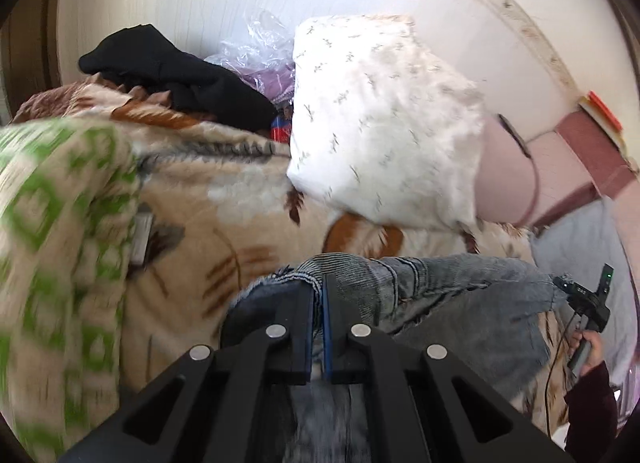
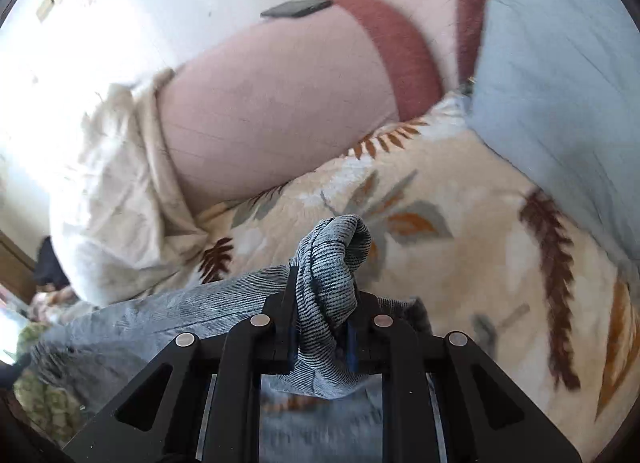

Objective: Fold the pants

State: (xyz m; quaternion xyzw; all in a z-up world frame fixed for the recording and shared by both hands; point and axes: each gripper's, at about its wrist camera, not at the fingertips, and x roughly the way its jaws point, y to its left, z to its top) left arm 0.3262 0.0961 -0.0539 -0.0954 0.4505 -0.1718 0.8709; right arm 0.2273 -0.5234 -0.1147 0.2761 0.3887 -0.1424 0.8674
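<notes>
The pants (image 1: 432,287) are grey-blue ribbed denim with frayed hems, lifted over a cream blanket (image 1: 224,191) printed with leaves. My left gripper (image 1: 319,283) is shut on a frayed edge of the pants, the cloth pinched between its blue pads. From there the fabric stretches right toward a person's hand (image 1: 592,347) holding the other gripper. In the right wrist view my right gripper (image 2: 320,291) is shut on a bunched fold of the pants (image 2: 332,263), which bulges up above the fingers. The rest of the pants hangs blurred below both grippers.
A white patterned pillow (image 1: 384,119) and a pink bolster (image 2: 272,103) lie beyond the pants. Black clothes (image 1: 176,67) and a plastic bag (image 1: 260,43) sit at the back left. A green-patterned cover (image 1: 52,223) fills the left. A pale blue sheet (image 2: 560,83) lies right.
</notes>
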